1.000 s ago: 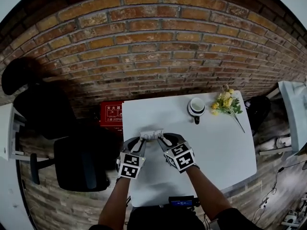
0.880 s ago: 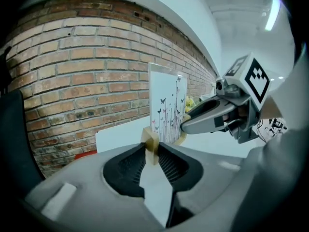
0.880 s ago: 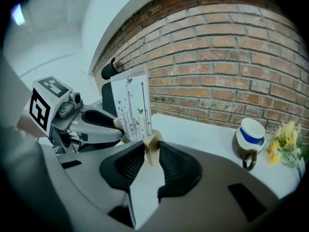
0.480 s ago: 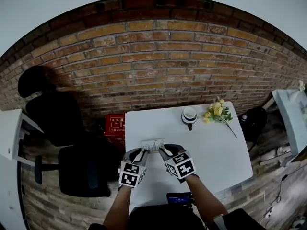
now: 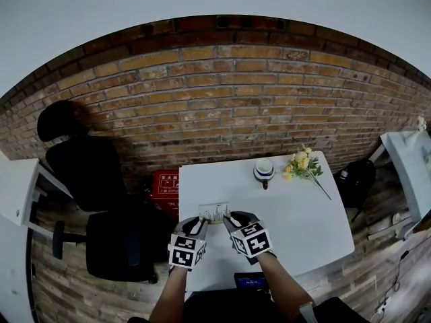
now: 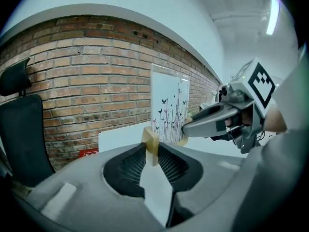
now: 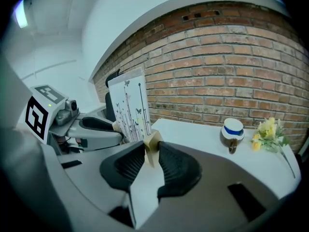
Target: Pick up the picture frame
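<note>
Left gripper (image 5: pixel 198 223) and right gripper (image 5: pixel 233 219) clamp the frame (image 5: pixel 215 212) above the table (image 5: pixel 306 224), near its left edge; cup (image 5: pixel 264 169) and flowers (image 5: pixel 301 163) sit at far edge

Office-type room: a black office chair (image 5: pixel 87 173) stands left of the left gripper (image 5: pixel 201 221); a white table (image 5: pixel 303 214) lies beneath it, a brick wall (image 5: pixel 222 93) beyond.

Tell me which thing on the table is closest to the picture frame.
The white cup with the blue band: it is nearer the picture frame than the yellow flowers, which lie to its right.
</note>
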Action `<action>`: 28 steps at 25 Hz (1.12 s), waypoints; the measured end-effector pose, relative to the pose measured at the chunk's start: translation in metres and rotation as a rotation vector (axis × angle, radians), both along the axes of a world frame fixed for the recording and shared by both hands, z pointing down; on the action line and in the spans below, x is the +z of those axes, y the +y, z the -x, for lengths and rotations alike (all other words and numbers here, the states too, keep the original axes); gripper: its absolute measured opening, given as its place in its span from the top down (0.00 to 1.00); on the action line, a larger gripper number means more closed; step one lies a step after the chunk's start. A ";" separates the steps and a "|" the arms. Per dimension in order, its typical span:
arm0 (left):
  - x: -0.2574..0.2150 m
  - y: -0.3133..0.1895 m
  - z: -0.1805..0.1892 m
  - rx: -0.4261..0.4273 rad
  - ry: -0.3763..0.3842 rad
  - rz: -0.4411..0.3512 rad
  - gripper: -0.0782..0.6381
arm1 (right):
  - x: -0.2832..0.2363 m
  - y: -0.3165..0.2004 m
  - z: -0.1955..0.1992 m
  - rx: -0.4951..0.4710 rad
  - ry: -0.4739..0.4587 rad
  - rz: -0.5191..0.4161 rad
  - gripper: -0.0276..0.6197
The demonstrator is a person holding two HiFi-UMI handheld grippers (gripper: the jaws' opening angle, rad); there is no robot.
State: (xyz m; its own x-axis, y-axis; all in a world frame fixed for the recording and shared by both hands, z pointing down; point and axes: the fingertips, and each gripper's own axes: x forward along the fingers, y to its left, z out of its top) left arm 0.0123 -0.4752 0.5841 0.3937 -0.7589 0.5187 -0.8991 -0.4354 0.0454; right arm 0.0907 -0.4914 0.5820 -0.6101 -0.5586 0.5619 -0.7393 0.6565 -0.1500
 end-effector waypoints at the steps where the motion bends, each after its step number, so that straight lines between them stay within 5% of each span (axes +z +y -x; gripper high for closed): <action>1: -0.001 0.001 0.000 -0.001 -0.002 -0.001 0.77 | -0.001 0.001 0.000 0.000 -0.002 0.000 0.81; 28: 0.021 0.091 -0.028 0.000 -0.072 0.095 0.77 | 0.030 0.089 -0.028 -0.008 -0.062 0.108 0.81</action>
State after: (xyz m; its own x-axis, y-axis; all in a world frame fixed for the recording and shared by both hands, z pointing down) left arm 0.0407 -0.3844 0.6053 0.3526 -0.7053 0.6150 -0.9016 -0.4321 0.0214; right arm 0.1186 -0.4022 0.6123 -0.6498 -0.4921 0.5793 -0.7212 0.6399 -0.2654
